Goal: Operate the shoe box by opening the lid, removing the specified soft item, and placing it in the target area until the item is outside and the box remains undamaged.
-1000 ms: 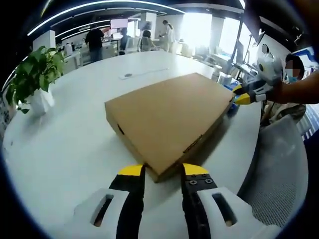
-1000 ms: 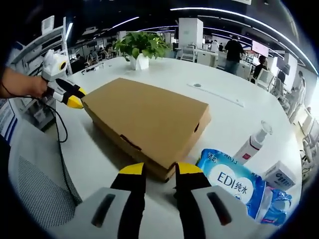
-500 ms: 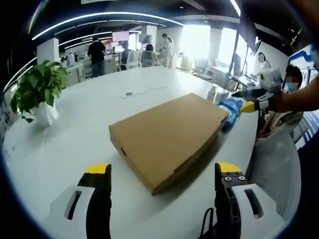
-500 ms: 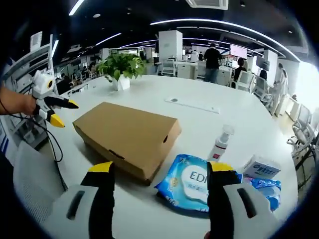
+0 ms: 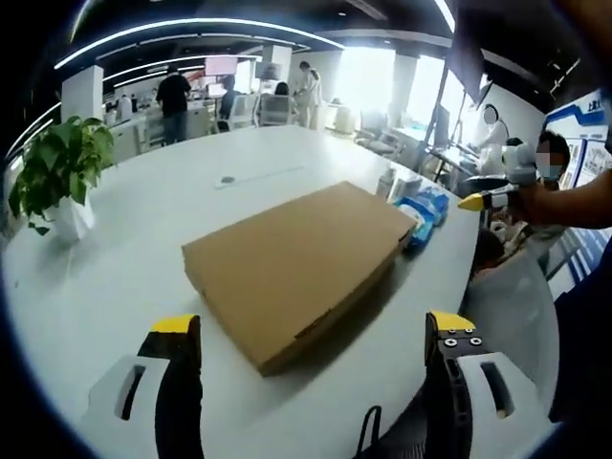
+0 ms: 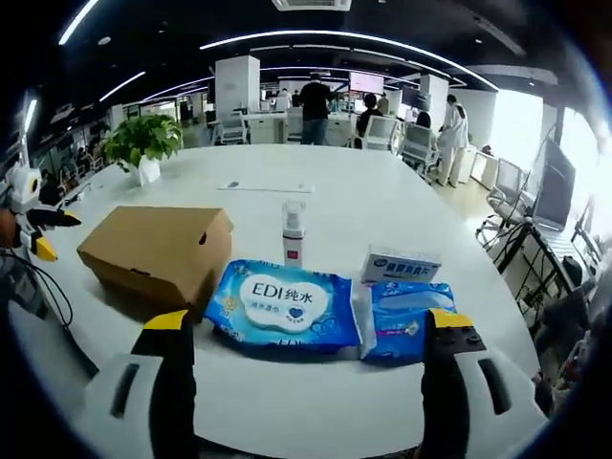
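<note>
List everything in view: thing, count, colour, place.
Box: 1, brown, lid shut, on the table.
Table: 1, white, round.
Wipes pack: 1, blue and white, beside the box.
Second pack: 1, blue, beside the wipes pack.
Carton: 1, white and blue, behind the second pack.
Bottle: 1, clear and white, upright behind the wipes pack.
Plant: 1, green in a white pot, far table edge.
Left gripper: black and yellow jaws, wide open.
Right gripper: same, wide open.
</note>
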`<state>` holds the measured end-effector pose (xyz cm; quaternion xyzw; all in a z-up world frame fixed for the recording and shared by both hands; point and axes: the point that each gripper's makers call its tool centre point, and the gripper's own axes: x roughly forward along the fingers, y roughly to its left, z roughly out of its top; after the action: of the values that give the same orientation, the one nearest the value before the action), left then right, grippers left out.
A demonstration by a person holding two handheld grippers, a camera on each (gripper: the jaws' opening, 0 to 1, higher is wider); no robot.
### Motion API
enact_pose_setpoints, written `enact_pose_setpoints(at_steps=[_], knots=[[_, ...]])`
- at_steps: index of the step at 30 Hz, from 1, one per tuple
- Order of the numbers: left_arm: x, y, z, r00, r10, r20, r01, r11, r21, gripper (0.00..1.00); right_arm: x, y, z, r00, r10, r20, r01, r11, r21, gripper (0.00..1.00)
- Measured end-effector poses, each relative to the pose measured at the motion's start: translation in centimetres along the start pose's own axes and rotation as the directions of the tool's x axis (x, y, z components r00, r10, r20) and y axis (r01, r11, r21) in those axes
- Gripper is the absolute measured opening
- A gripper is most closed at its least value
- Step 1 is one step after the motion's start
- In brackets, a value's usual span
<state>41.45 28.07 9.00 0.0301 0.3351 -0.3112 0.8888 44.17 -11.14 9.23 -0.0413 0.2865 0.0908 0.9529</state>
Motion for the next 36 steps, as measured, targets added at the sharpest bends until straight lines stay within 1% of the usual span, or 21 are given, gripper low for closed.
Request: enact_pose_setpoints(at_steps=[3,5,10,13,17,19,20,22,24,26,28,29,32,33,35,36], knots=[[-0.5,-0.5,-0.3,1.000,-0.004,0.007,0.004,1.000,-0.008,0.99,-0.8,0.3,-0.6,1.000,-0.012,-0.006,0.012,1.000,-0.002,0.92],[-1.0,-0.7,-0.8,1.000,0.006,0.005,-0.006,1.000,-0.012,0.99,-1.3,0.7,-1.1,1.000,-0.018,-0.009,0.018,1.000,0.001,0.92],[-2.1,-1.3,-2.4,1.000,0.019,0.008,-0.019,0.999,-0.046,0.99,-2.4,2.4,-2.5,1.000,-0.008,-0.012,0.008,1.000,0.005,0.91],[-2.6,-2.0,-3.5,0.999,0.028,0.020,-0.026,0.997,-0.070,0.99,-2.9,3.6,-3.5,1.000,-0.001,-0.005,0.001,1.000,0.009,0.91],[-2.8,-3.0,-5.7,1.000,0.019,0.000,-0.019,0.995,-0.101,0.99,-3.2,5.3,-4.7,1.000,0.014,-0.011,-0.014,1.000,0.006,0.90],[-3.0,-3.7,-7.0,1.000,0.021,-0.008,-0.021,0.994,-0.103,0.98,-3.3,5.7,-5.1,1.000,0.018,-0.015,-0.018,1.000,0.007,0.89],[-3.0,-3.9,-7.5,1.000,0.025,-0.010,-0.026,0.995,-0.101,0.97,-3.3,6.4,-5.6,0.999,0.027,-0.017,-0.027,1.000,0.006,0.88],[-3.4,-4.4,-8.1,1.000,0.030,0.009,-0.029,0.991,-0.134,0.96,-3.5,6.8,-5.7,0.999,0.032,-0.012,-0.032,0.999,-0.003,0.86],[-3.7,-4.9,-8.4,0.998,0.046,0.037,-0.042,0.993,-0.108,0.93,-3.4,7.0,-5.5,0.999,0.039,0.005,-0.039,0.999,-0.024,0.85],[-4.0,-5.2,-8.7,0.997,0.060,0.057,-0.053,0.992,-0.113,0.93,-3.4,7.1,-5.5,0.999,0.041,-0.001,-0.041,0.998,-0.041,0.85],[-4.3,-4.9,-8.3,0.992,0.085,0.097,-0.075,0.991,-0.107,0.93,-3.5,7.3,-5.2,0.999,0.047,0.012,-0.046,0.997,-0.054,0.83],[-4.5,-4.9,-8.2,0.990,0.092,0.107,-0.079,0.990,-0.119,0.94,-3.5,7.3,-5.2,0.999,0.049,0.014,-0.048,0.997,-0.056,0.83],[-4.6,-4.5,-8.1,0.988,0.110,0.110,-0.098,0.989,-0.115,0.94,-3.5,7.5,-5.2,0.998,0.055,0.011,-0.054,0.996,-0.066,0.83],[-4.8,-4.3,-7.9,0.985,0.118,0.127,-0.103,0.987,-0.120,0.95,-3.5,7.6,-5.1,0.998,0.060,0.016,-0.059,0.996,-0.070,0.83],[-4.8,-4.3,-7.9,0.985,0.121,0.123,-0.105,0.986,-0.131,0.94,-3.5,7.8,-5.0,0.998,0.067,0.019,-0.065,0.996,-0.066,0.83],[-5.1,-4.2,-7.0,0.976,0.132,0.172,-0.110,0.985,-0.130,0.93,-3.6,7.8,-4.9,0.998,0.066,0.023,-0.064,0.996,-0.067,0.83]])
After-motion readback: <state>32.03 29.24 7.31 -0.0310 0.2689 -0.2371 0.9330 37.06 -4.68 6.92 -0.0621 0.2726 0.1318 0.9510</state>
